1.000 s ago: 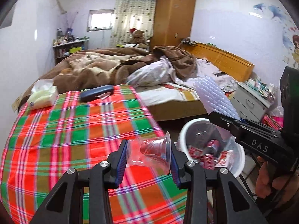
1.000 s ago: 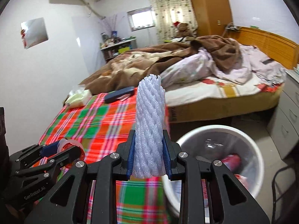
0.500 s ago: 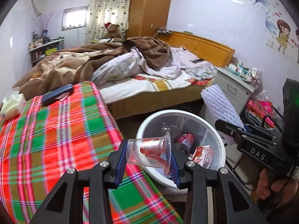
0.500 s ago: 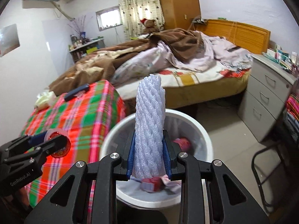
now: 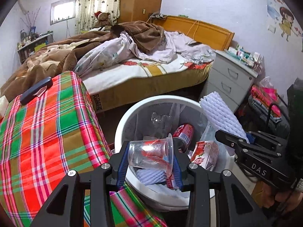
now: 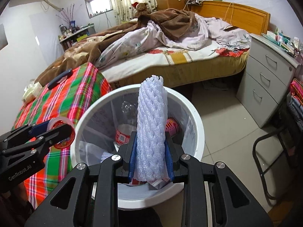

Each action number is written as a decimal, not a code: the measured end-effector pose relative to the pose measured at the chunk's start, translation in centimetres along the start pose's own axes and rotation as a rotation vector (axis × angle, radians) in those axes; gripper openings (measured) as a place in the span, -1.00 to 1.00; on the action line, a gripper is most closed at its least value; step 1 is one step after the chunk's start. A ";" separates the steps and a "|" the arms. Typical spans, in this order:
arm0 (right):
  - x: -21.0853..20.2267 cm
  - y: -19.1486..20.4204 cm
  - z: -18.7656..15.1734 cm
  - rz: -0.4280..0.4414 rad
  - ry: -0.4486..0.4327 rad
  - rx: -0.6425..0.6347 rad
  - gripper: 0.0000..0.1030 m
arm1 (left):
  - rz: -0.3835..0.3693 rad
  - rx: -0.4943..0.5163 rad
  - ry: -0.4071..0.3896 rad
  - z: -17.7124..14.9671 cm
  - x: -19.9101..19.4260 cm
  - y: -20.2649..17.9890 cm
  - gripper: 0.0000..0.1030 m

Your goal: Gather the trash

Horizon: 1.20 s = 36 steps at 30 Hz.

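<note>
Left gripper (image 5: 150, 159): pinching a clear plastic cup (image 5: 150, 154) sideways, base against one pad, rim against the other; red residue showing inside. It is hanging over the near rim of the white trash bin (image 5: 121, 124), apparently so the cup will fall inside on release.

Right gripper (image 6: 150, 158): pressing its blue pads onto a white foam fruit net (image 6: 151, 128), which is standing upright, poised above the bin's opening (image 6: 197, 113), likely for the same drop.

Bin contents: a red drink can (image 5: 183, 132), a red-and-white carton (image 5: 205, 154), a clear bottle with a red label (image 6: 123, 132), another foam net (image 5: 150, 176); print too small to read.

Bin is standing on the floor just beside the plaid-covered table (image 5: 43, 132), within easy reach.

Writing: "DAS" on the right gripper's body in the left view; "GenRobot.AI" on the left gripper's body in the right view; partial letters, unclear, on the bed base (image 5: 98, 105).
</note>
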State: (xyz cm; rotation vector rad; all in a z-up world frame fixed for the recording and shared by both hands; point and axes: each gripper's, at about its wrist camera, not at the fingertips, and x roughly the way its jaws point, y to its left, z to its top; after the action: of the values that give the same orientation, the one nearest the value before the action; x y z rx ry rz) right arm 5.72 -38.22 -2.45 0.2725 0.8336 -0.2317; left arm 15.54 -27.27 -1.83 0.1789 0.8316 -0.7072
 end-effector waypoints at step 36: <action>-3.7 2.3 -1.2 0.001 -0.134 -0.052 -0.01 | 0.080 -0.057 -0.099 -2.6 -5.8 0.9 0.24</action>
State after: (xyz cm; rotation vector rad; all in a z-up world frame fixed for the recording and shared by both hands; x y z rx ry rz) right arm 3.16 -35.29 -0.07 0.2061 0.7055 -0.2250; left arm 11.84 -22.57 0.51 0.1237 0.7451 -0.6118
